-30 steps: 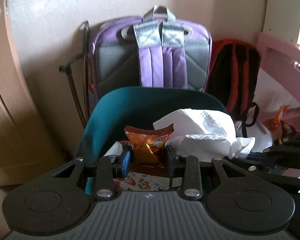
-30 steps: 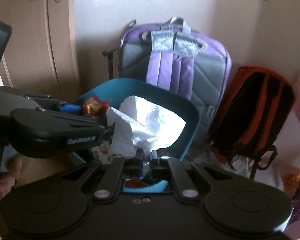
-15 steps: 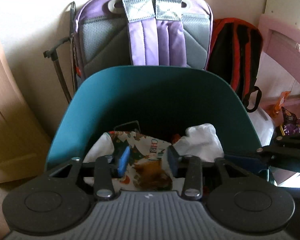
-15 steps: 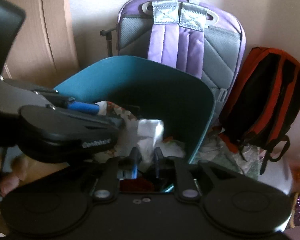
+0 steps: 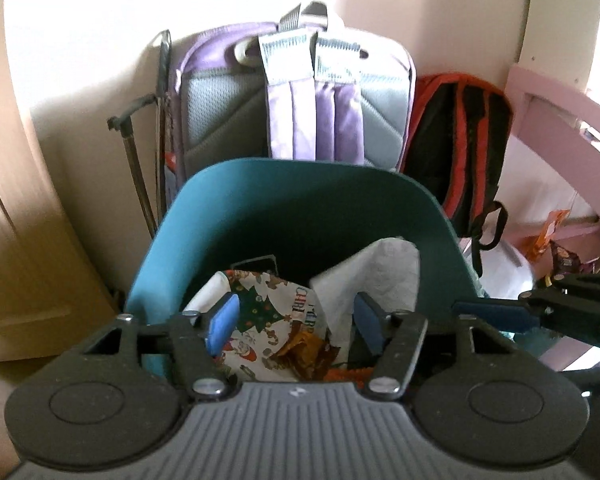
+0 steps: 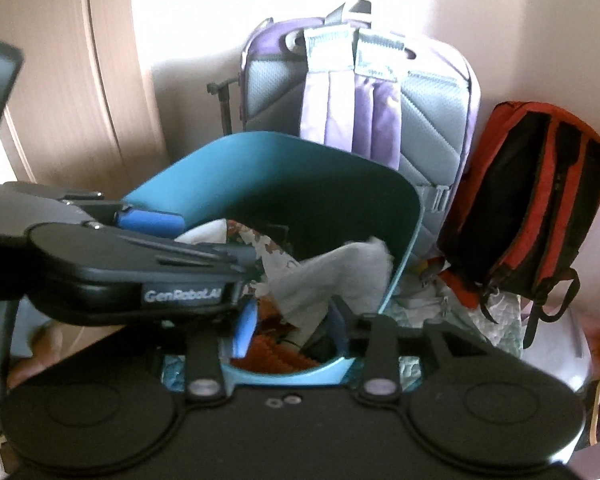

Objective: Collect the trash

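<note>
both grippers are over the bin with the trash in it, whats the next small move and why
Probably lift both clear of the teal bin. The left hand-held gripper and right hand-held gripper have jaws opening with nothing pinched; the white paper and orange snack wrapper already lie inside.

In the left wrist view the bin (image 5: 300,208) stood at centre, holding a printed wrapper (image 5: 276,320) at 7 o'clock and crumpled paper (image 5: 384,276) at 4 o'clock; behind it, at 12 o'clock, leaned one backpack (image 5: 296,96), another backpack (image 5: 456,140) at 2 o'clock
</note>
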